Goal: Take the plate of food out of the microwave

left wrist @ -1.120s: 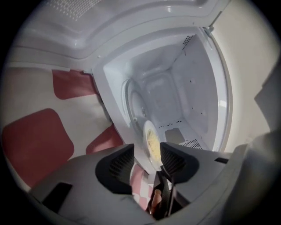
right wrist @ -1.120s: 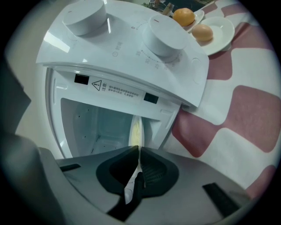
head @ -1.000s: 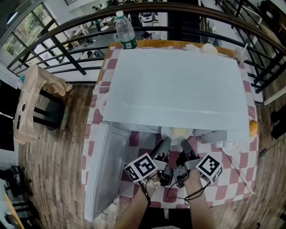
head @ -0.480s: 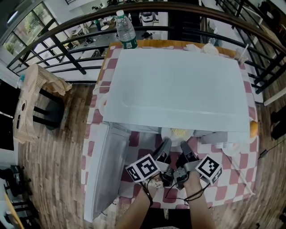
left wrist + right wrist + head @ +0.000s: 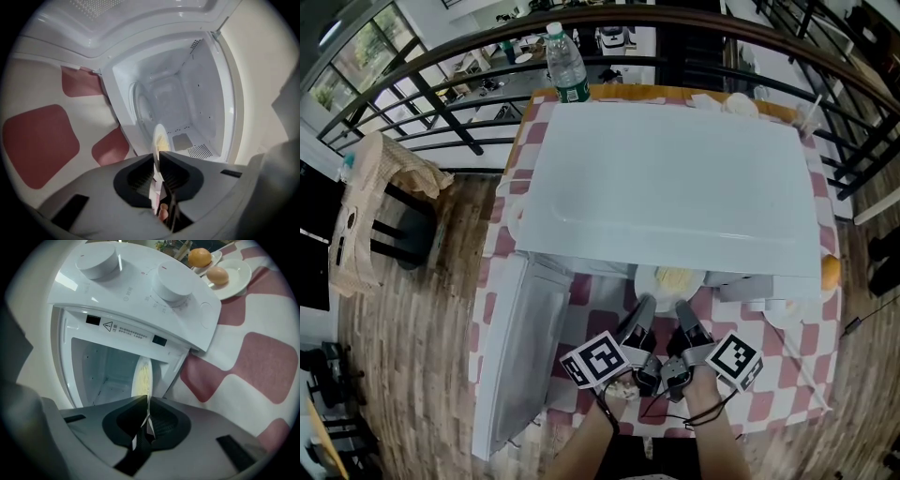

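A white plate of pale yellow food (image 5: pixel 672 278) pokes out of the front of the white microwave (image 5: pixel 675 178), over the red-and-white checked cloth. My left gripper (image 5: pixel 645 306) has its jaws closing on the plate's near rim from the left, and the rim sits between the pads. In the left gripper view the plate (image 5: pixel 160 137) stands edge-on in front of the empty oven cavity (image 5: pixel 173 108), with the left gripper (image 5: pixel 157 161) clamped on it. My right gripper (image 5: pixel 682 307) is shut on the rim's right side. The right gripper view shows the plate (image 5: pixel 143 375) in the right gripper (image 5: pixel 147 405).
The microwave door (image 5: pixel 520 352) hangs open to the left. A small plate (image 5: pixel 236 269) with two eggs (image 5: pixel 200 257) sits right of the microwave. A water bottle (image 5: pixel 565 64) stands behind it. A chair with a tan bag (image 5: pixel 366 211) is at the left, and a railing (image 5: pixel 441 103) runs behind the table.
Both grippers have drawn back slightly toward me with the plate's rim between them. The microwave and its door have not moved.
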